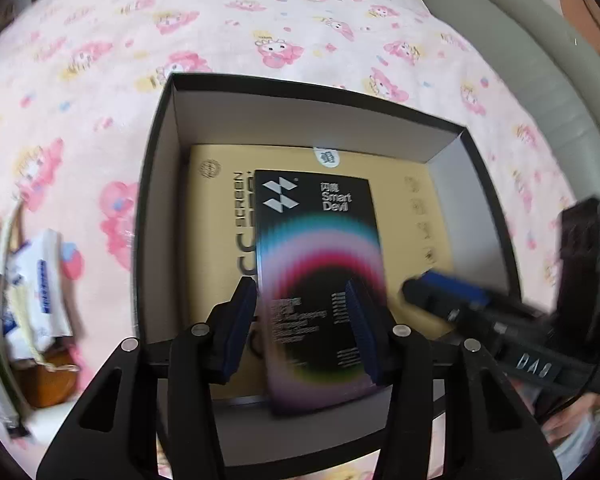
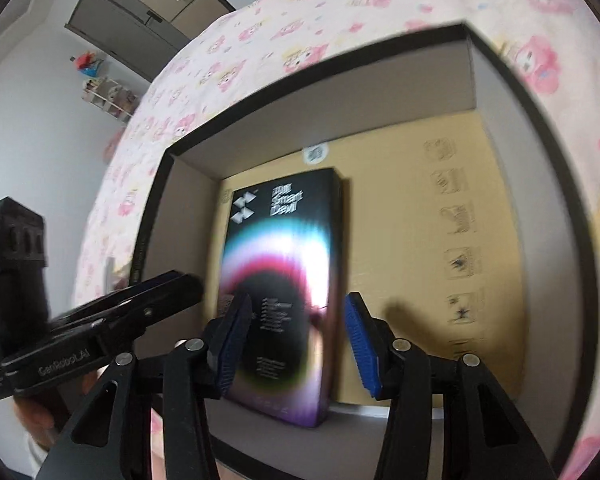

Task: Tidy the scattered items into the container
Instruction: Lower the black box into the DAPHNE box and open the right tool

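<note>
An open black-walled container (image 1: 300, 92) (image 2: 300, 76) sits on a pink cartoon-print bed sheet. Flat on its floor lies a yellow package (image 1: 212, 260) (image 2: 400, 240). On top of that rests a black "Smart Devil" box (image 1: 320, 240) (image 2: 280, 240) with a rainbow arc. My left gripper (image 1: 302, 326) hovers open over the near end of the black box, holding nothing. My right gripper (image 2: 296, 336) is also open above the same box, its blue pads (image 2: 360, 344) clear of it. Each gripper shows side-on in the other's view, the right (image 1: 420, 288) beside the box's right edge and the left (image 2: 172, 292) beside its left edge.
The sheet (image 1: 260, 20) surrounds the container. A grey padded bed edge (image 1: 520, 40) runs along the far right. White bags and a brown item (image 1: 36, 280) lie off the bed's left side. A wardrobe (image 2: 132, 24) and a small shelf (image 2: 108, 96) stand by the wall.
</note>
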Action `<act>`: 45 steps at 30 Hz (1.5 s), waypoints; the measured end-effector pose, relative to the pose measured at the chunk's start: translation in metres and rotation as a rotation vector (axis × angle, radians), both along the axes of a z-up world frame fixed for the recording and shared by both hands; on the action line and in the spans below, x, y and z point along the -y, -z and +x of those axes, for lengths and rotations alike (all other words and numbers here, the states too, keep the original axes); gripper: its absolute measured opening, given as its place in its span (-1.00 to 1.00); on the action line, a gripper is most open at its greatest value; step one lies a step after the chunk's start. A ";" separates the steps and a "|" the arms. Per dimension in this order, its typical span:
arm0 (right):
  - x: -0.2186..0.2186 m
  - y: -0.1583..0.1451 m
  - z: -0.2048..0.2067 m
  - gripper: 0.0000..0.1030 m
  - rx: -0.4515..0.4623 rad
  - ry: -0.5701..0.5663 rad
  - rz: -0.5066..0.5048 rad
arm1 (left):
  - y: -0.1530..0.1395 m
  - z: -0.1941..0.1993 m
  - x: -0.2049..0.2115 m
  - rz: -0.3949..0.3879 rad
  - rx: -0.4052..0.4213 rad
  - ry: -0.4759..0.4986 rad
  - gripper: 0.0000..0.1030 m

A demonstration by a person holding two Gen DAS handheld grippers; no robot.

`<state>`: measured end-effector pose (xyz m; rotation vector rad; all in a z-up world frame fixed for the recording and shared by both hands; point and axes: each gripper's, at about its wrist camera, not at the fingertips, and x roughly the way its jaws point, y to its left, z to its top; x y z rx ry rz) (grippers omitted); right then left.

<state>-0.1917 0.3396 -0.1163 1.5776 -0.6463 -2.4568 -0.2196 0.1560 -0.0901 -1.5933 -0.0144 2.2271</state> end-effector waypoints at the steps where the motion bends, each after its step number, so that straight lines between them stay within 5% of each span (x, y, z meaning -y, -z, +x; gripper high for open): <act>1: 0.001 -0.002 0.001 -0.13 0.000 0.003 0.055 | 0.000 0.003 -0.002 -0.033 -0.012 0.011 -0.12; 6: 0.025 0.004 0.002 -0.13 0.081 -0.030 0.319 | 0.004 0.005 -0.002 -0.065 -0.013 0.016 -0.19; 12: 0.045 0.023 -0.016 -0.14 0.168 -0.083 0.212 | 0.005 0.010 0.003 -0.073 -0.024 0.008 -0.30; 19: 0.053 0.021 -0.028 -0.21 0.139 -0.124 0.040 | -0.002 0.010 0.020 -0.049 -0.028 0.001 -0.33; 25: 0.014 -0.012 -0.022 -0.21 0.053 0.042 0.185 | 0.002 0.016 -0.009 -0.056 -0.029 0.136 -0.26; 28: 0.003 -0.018 -0.013 -0.21 0.042 0.073 0.198 | 0.012 0.019 -0.041 -0.096 -0.035 0.209 -0.02; 33: -0.003 -0.018 -0.004 -0.21 0.034 0.116 0.209 | 0.022 0.024 -0.074 -0.164 -0.030 0.271 0.01; 37: 0.001 -0.009 -0.003 -0.20 0.052 0.112 0.212 | 0.038 0.019 -0.079 -0.281 -0.015 0.233 -0.06; 45: 0.010 -0.002 0.007 -0.20 0.051 0.082 0.190 | 0.045 -0.006 -0.049 -0.321 -0.016 0.107 -0.01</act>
